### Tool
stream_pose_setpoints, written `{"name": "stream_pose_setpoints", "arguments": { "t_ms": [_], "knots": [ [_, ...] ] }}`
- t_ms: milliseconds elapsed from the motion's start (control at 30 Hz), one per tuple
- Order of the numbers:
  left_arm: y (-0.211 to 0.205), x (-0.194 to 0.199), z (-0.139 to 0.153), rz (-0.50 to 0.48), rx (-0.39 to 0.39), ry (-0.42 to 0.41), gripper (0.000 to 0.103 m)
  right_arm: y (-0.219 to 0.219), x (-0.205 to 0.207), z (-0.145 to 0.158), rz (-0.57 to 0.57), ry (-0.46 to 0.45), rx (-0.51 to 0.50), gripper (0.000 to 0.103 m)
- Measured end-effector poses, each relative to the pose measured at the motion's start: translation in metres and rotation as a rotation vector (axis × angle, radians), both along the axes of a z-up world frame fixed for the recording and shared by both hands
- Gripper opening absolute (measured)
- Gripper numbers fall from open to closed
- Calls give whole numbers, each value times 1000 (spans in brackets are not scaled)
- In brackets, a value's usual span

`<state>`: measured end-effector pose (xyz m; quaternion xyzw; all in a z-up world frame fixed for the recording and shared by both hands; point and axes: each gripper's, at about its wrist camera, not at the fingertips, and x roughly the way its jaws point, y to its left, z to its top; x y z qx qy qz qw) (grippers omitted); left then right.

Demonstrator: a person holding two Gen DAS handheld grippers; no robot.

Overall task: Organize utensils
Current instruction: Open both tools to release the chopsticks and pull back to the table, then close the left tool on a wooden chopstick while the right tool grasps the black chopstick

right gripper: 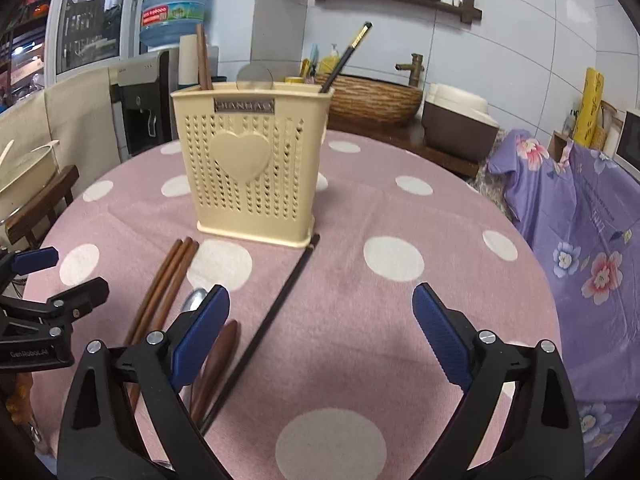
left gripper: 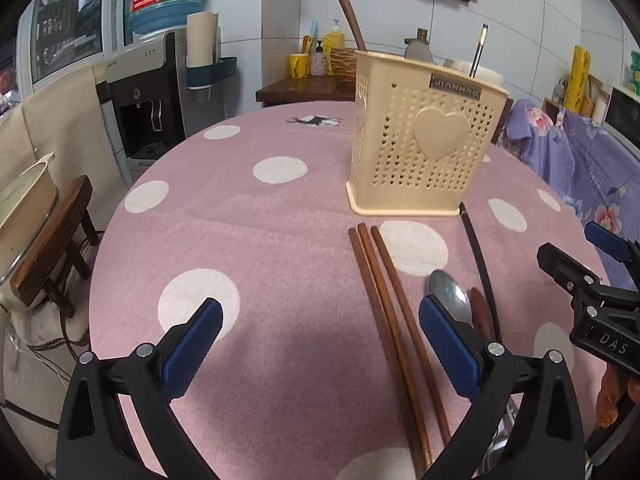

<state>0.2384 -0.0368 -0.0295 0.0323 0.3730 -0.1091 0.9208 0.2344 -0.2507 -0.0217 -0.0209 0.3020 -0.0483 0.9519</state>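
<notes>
Left gripper (left gripper: 320, 324): angled down over the table (left gripper: 240, 240), jaws spread, empty. Right gripper (right gripper: 322, 308): likewise released, empty. Three brown wooden chopsticks (left gripper: 384, 300): lower centre, side by side, long axes toward the perforated cream plastic holder (left gripper: 424, 148). Steel spoon (left gripper: 450, 296), slim black chopstick (right gripper: 272, 316): alongside.

A: Surface? 
B: Round table (right gripper: 400, 320), pink cloth w/ white dots, fills centre of both views.
A: On it?
B: Cream perforated holder (right gripper: 248, 168) upright, upper centre. Below it, lying flat: 3 brown chopsticks (right gripper: 168, 280) side by side, metal spoon (left gripper: 450, 294), brown wooden spoon (right gripper: 220, 360), 1 black chopstick (right gripper: 280, 308) w/ tip at holder base.
</notes>
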Motion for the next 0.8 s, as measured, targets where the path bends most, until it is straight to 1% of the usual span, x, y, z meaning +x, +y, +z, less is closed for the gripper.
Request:
{"name": "stream_pose_setpoints", "arguments": {
  "t_ms": [100,167,233,267,300,333,367,433,467,533,600,733,800],
  "knots": [
    [0,1,-3,-2,16,17,97,-5,2,-9,-11,44,27,92],
    [1,2,-5,-8,12,25,92,-5,3,-13,-14,62,33,91],
    [-1,4,-7,-23,7,40,81,-4,6,-17,-14,84,34,84],
    [-4,6,-8,-37,9,54,78,-4,9,-20,-13,101,40,83],
    [-7,8,-10,-43,15,64,71,-5,10,-22,-13,114,47,79],
    [-9,9,-13,-44,20,71,64,-5,12,-24,-11,127,62,76],
    [-11,10,-15,-46,25,82,60,-6,13,-26,-8,142,88,74],
    [-14,13,-20,-52,25,105,48,-7,14,-27,3,159,128,67],
    [-14,14,-22,-55,19,119,45,-6,14,-28,17,163,145,66],
    [-14,15,-26,-57,6,141,36,0,14,-29,25,167,124,64],
    [-16,15,-28,-64,10,152,31,3,18,-32,16,177,98,61],
    [-20,16,-28,-78,14,154,31,-3,28,-39,2,222,153,56],
    [-22,18,-27,-83,14,153,31,-4,30,-40,1,229,166,55]
  ]
}}
